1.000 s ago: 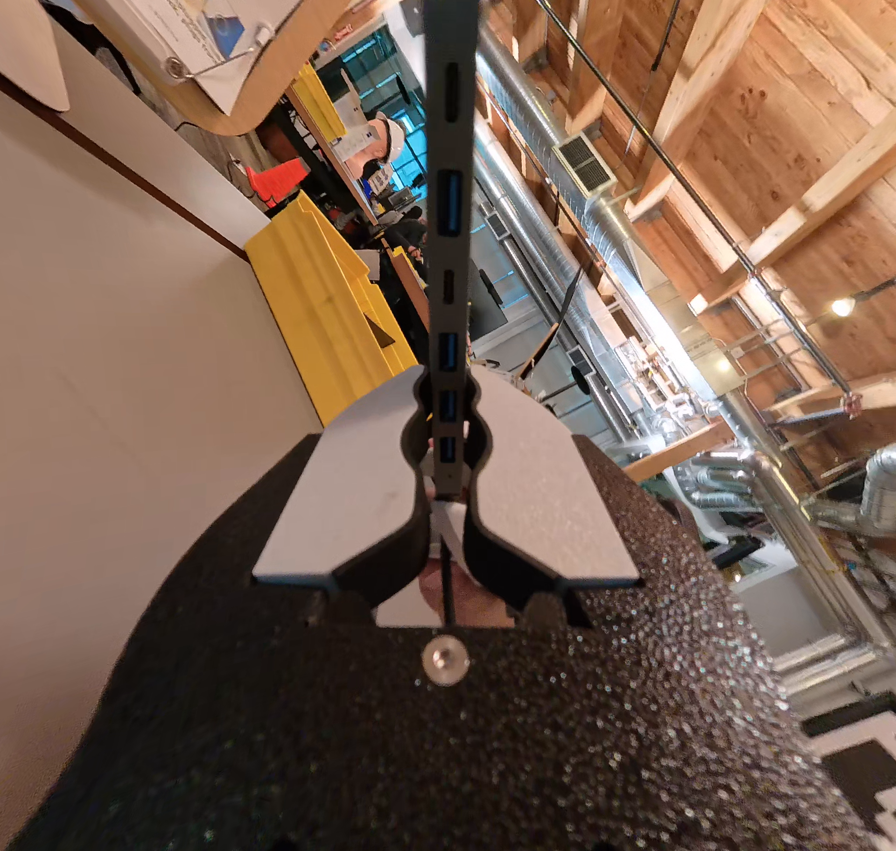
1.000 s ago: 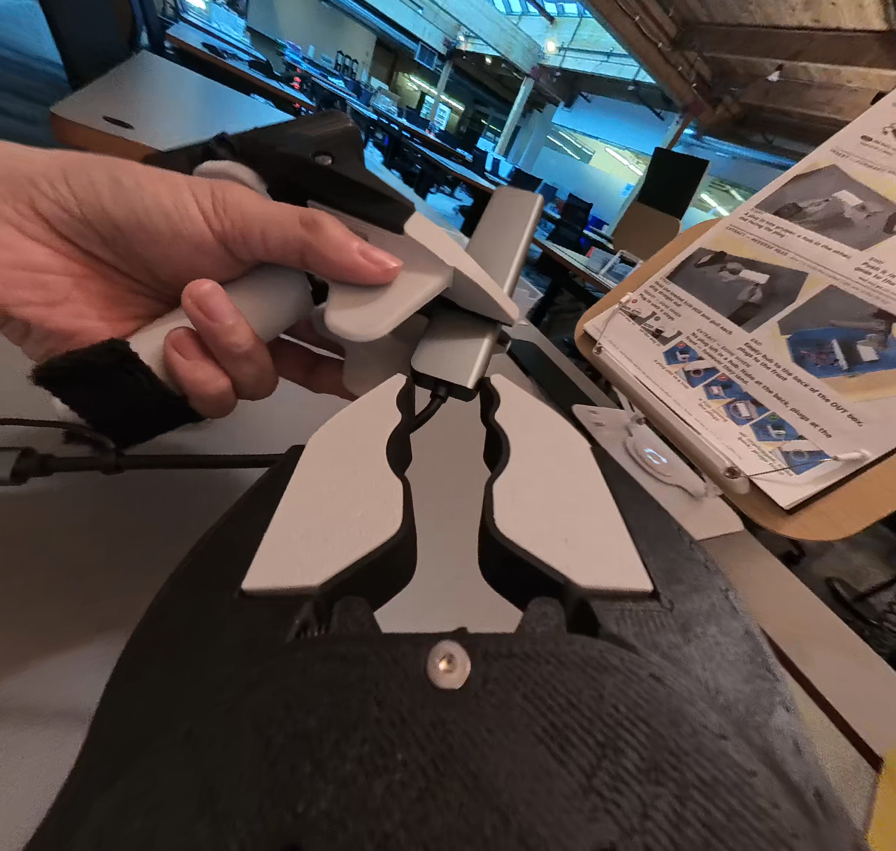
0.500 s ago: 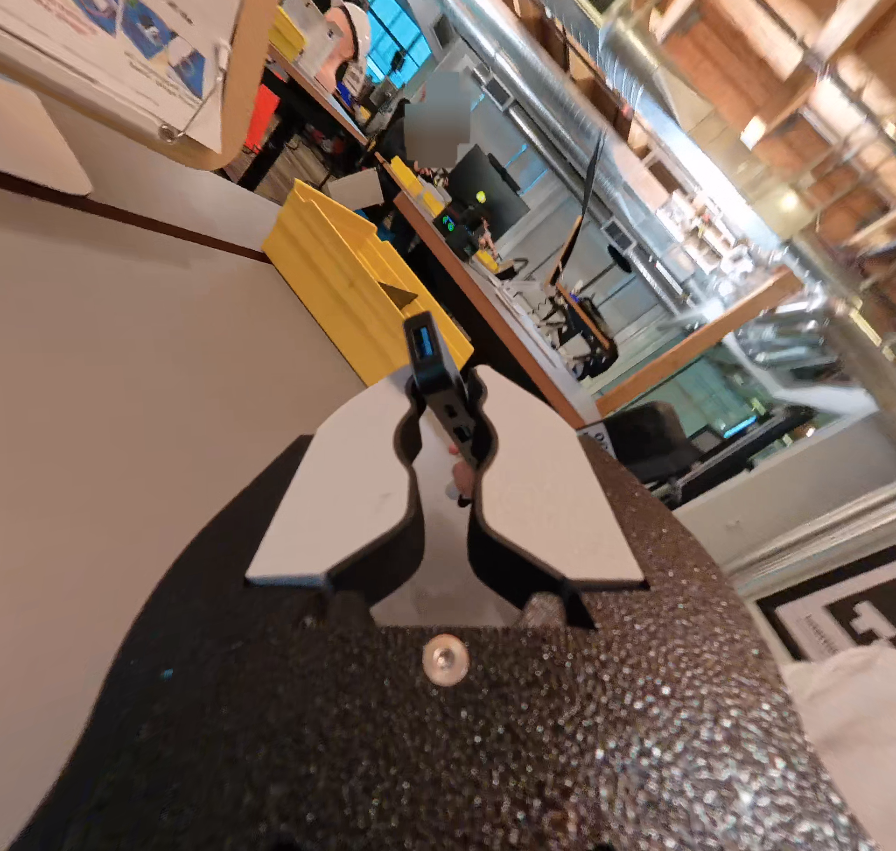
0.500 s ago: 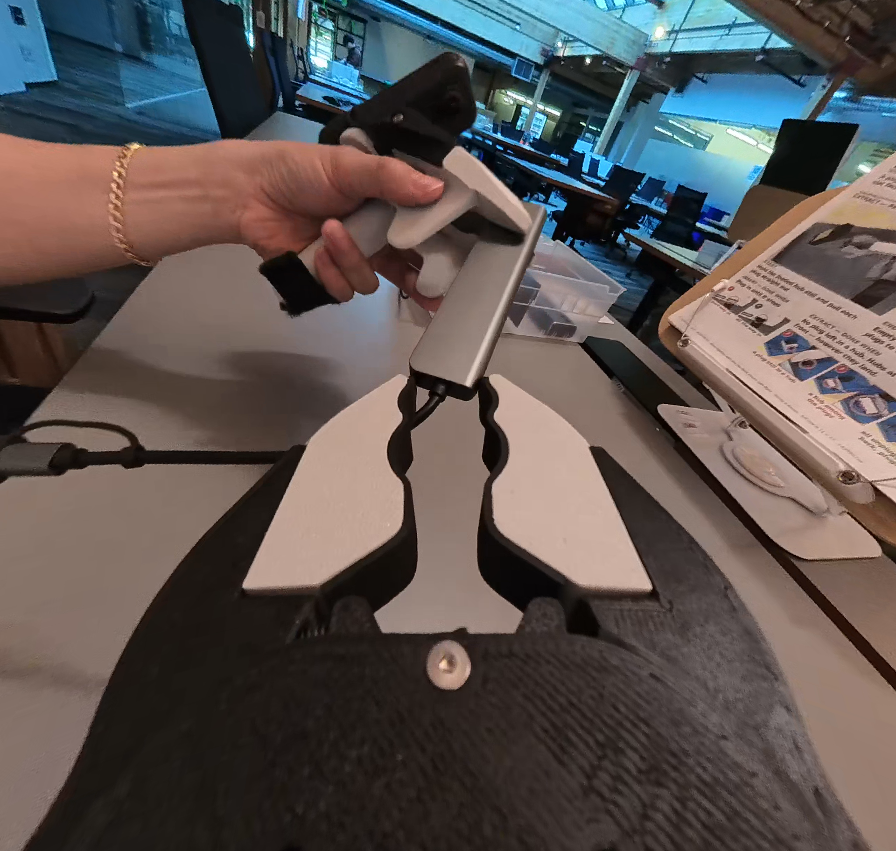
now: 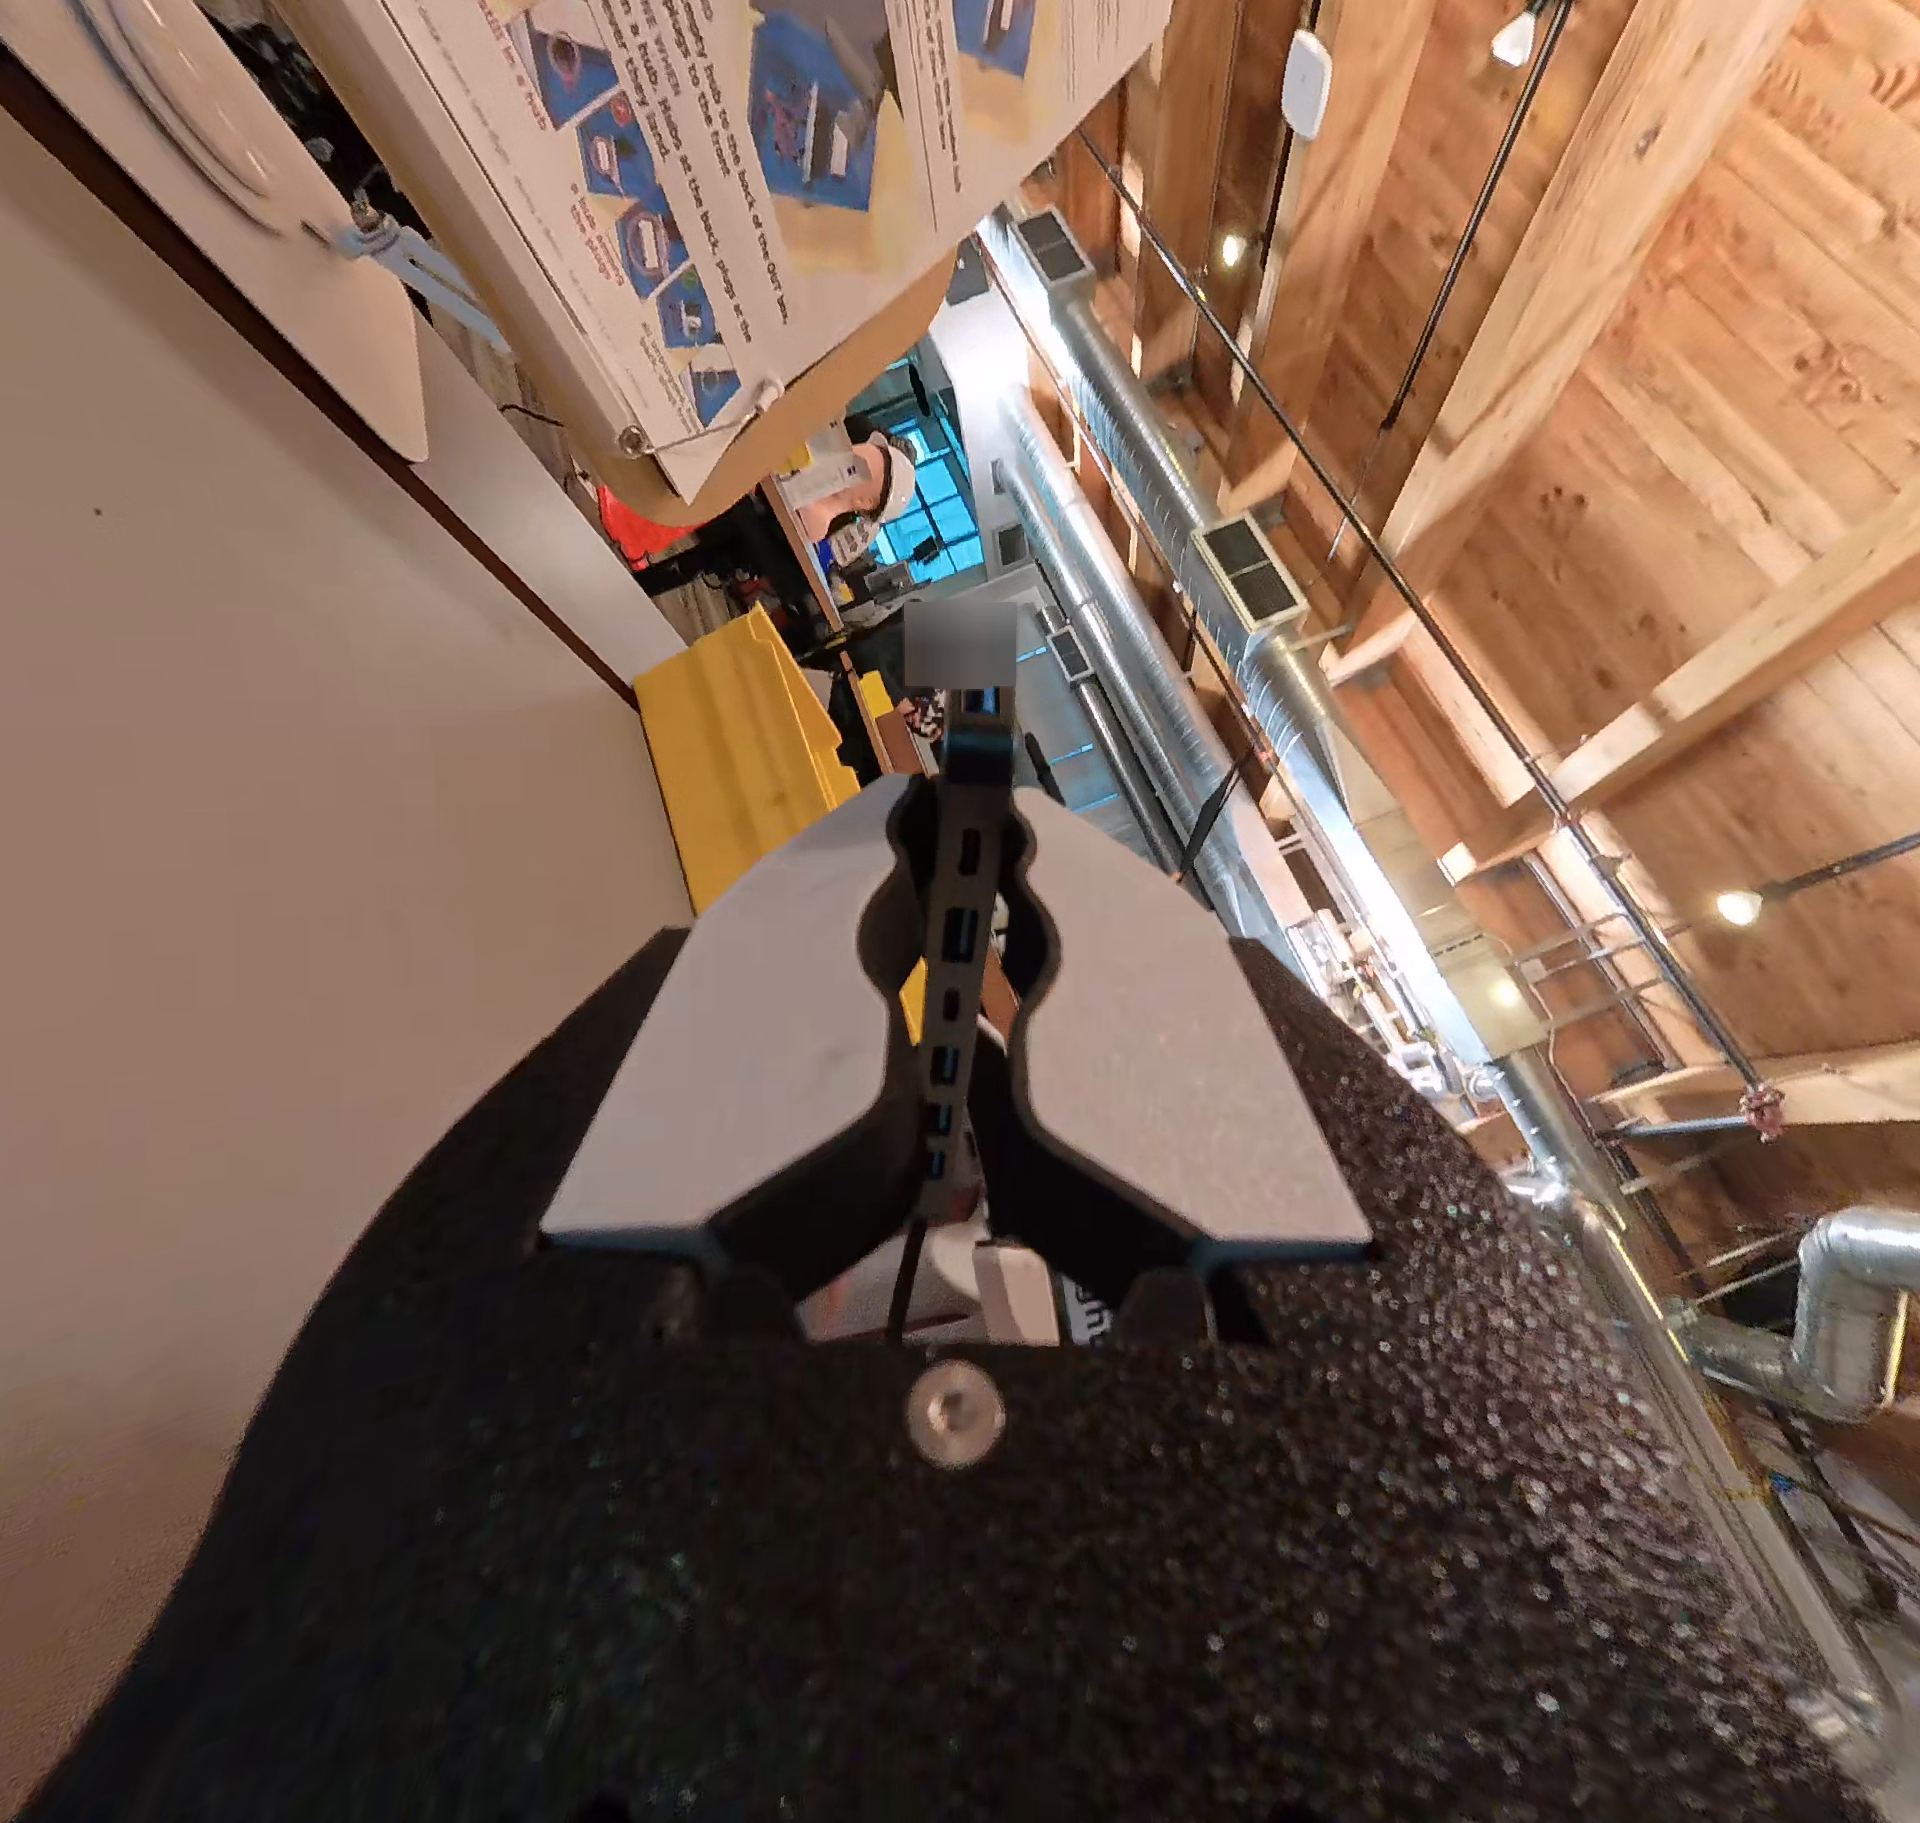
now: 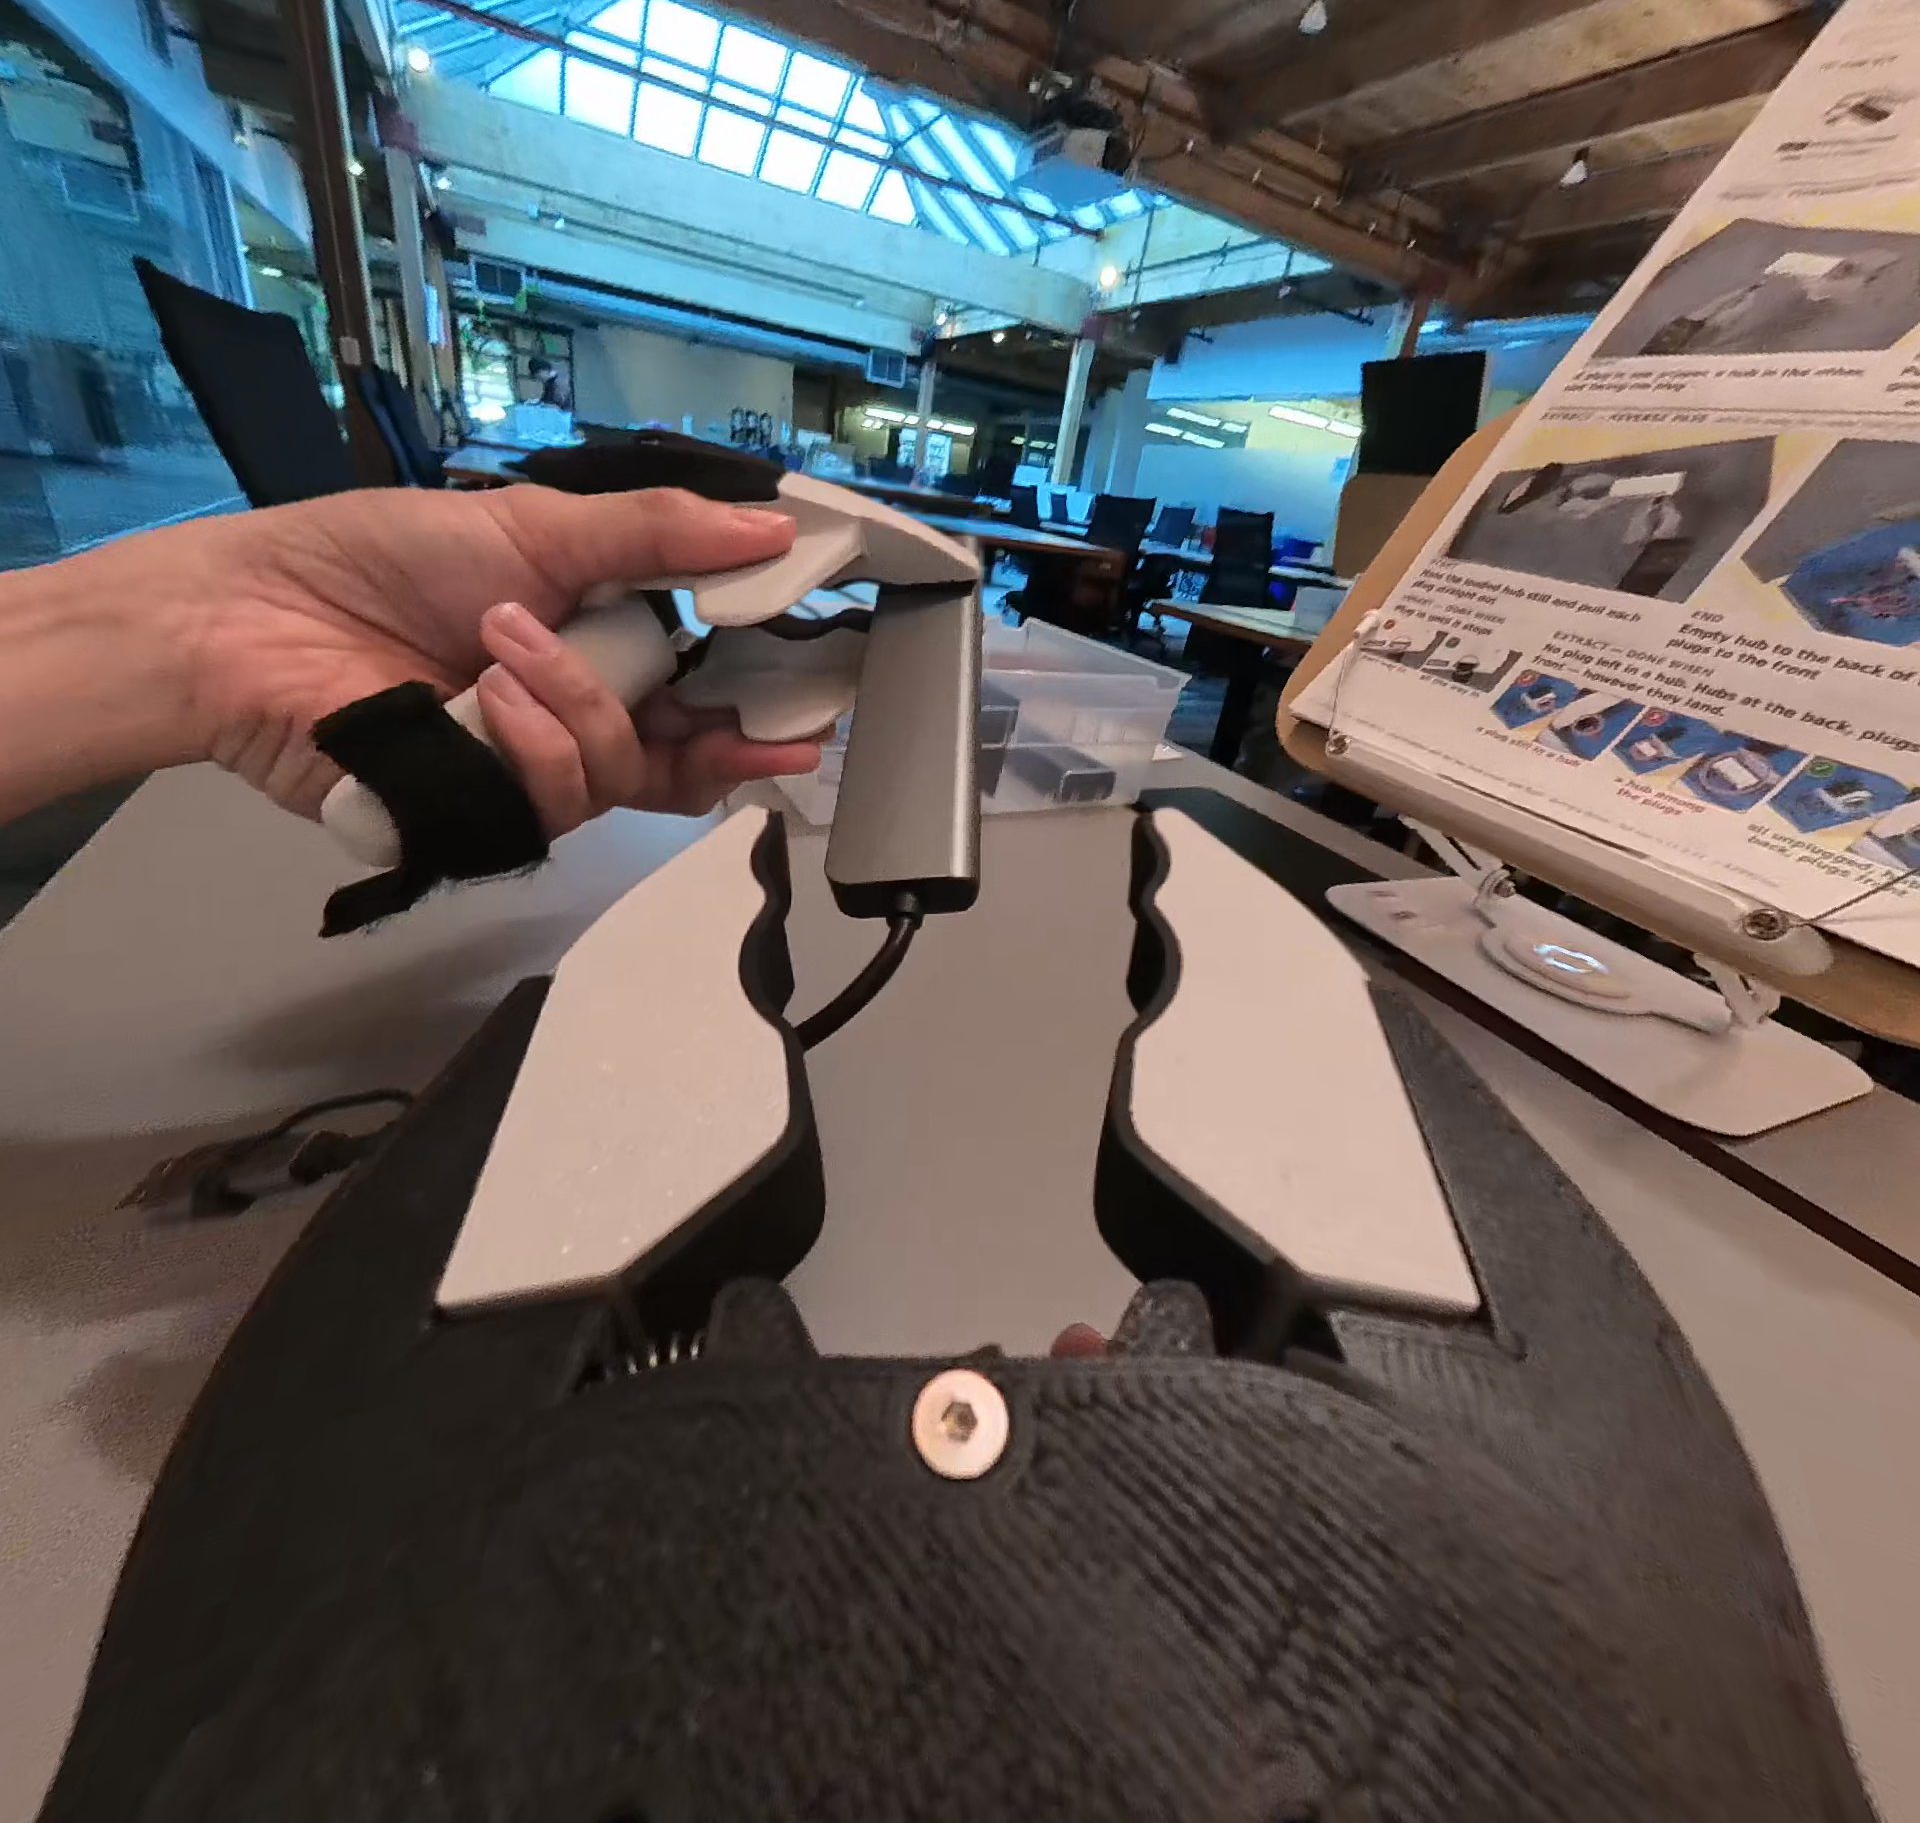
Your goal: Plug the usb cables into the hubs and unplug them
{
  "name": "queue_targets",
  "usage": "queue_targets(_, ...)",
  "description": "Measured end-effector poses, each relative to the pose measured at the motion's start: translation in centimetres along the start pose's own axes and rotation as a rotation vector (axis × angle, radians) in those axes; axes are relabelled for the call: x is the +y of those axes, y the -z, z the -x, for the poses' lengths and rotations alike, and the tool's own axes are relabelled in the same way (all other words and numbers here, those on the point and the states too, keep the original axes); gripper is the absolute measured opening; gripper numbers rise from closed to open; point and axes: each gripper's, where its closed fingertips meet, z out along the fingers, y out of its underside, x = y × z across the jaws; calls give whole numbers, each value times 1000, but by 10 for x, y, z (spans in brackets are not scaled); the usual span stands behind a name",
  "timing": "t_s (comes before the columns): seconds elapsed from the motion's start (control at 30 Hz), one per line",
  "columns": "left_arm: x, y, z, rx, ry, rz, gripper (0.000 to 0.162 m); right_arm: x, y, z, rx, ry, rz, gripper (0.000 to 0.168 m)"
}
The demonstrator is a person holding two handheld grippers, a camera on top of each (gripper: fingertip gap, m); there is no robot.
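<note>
Grey table (image 6: 987, 1098), slim grey hub (image 6: 914, 734), upright

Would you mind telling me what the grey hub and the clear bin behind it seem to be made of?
The slim grey rectangular hub, clamped in the left gripper, looks like brushed or anodised aluminium: an even matte sheen with crisp, softly rounded edges, though painted plastic is possible. The clear rectangular bin on the table looks like moulded transparent plastic, since dark items show through its glossy walls.
</note>
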Motion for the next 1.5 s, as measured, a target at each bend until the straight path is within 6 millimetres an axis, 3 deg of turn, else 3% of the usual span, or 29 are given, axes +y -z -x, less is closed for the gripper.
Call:
queue_targets(0.23, -3, -2, 2, -38, -8, -50, 10, -5, -5, 17, -54, 53, -36, 67)
queue_targets(0.4, 1, -5, -5, -26, -4, -51, 10, -3, -8, 10, 2, 36, -26, 70)
queue_targets(0.6, 11, -9, -7, -43, -36, -44, 10, -5, -16, 20, -6, 42, -38, 71)
queue_targets(0.77, 20, -8, -13, -14, -4, -15, 10, -6, -10, 4, 92, 59, -72, 40)
queue_targets(0.87, 21, -5, -14, -16, -10, -15, 10, -2, -5, -6, 110, 1, -64, 53)
queue_targets(0.97, 26, -6, -16, -10, 1, -3, 10, 4, -7, 0, 68, 8, -28, 55)
queue_targets(1.1, 35, -10, -16, -5, 33, 19, 10, 1, -9, 2, 99, 68, -46, 36)
queue_targets(1.27, 38, -12, -14, -9, 60, 33, 10, 1, -6, 1, 81, 36, -64, 36)
queue_targets(1.4, 40, -13, -11, -35, -17, 92, 11, 4, -5, -1, 31, -101, -52, 36)
queue_targets(1.5, 41, -9, -8, -65, -126, 172, 30, 5, 0, -6, -12, -256, -79, 36)
